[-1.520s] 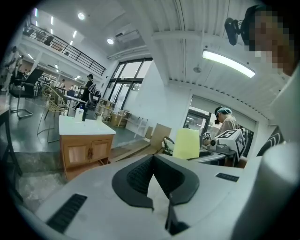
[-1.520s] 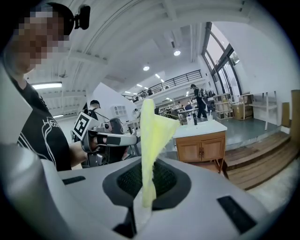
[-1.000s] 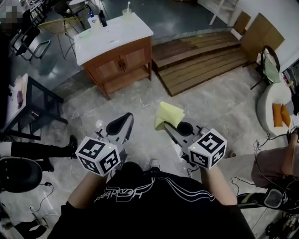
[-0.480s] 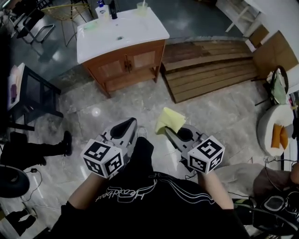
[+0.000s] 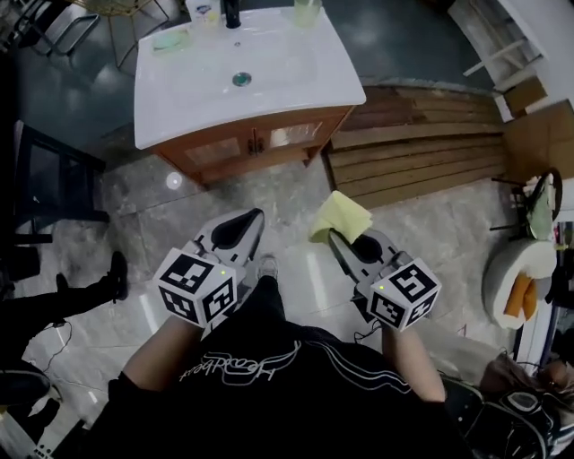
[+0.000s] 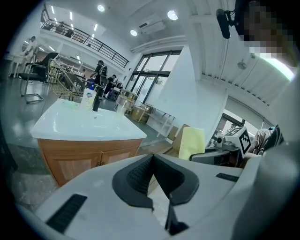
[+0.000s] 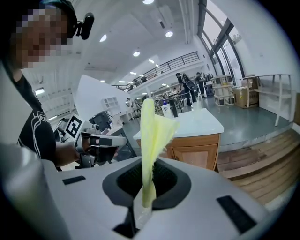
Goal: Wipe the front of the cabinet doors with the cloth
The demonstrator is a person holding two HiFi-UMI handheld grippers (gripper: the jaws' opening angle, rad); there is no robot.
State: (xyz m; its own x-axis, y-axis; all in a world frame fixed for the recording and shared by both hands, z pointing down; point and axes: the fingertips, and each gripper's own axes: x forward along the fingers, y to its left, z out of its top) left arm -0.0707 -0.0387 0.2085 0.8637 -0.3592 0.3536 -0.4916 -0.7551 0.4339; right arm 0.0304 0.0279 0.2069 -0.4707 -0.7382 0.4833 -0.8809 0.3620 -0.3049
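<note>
Open floor (image 5: pixel 296 193) is seen between the cabinet doors (image 5: pixel 235 148) and the left gripper (image 5: pixel 253 217) and right gripper (image 5: pixel 334 236). The doors are overhung by the white basin top (image 5: pixel 296 90) (its front edge juts out). A wooden platform (image 5: pixel 421 152) is set just beside the cabinet's right side; a black frame (image 5: pixel 54 179) is stood off its left corner.

The countertop (image 5: pixel 278 63) hides the cabinet doors' (image 5: pixel 215 151) upper part; bottles (image 5: pixel 231 12) are cut off above.

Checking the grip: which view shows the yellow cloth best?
Right gripper view: the yellow cloth stands clamped in the right claw, close up. Head view shows it small, from above; left gripper view, only from afar.
</note>
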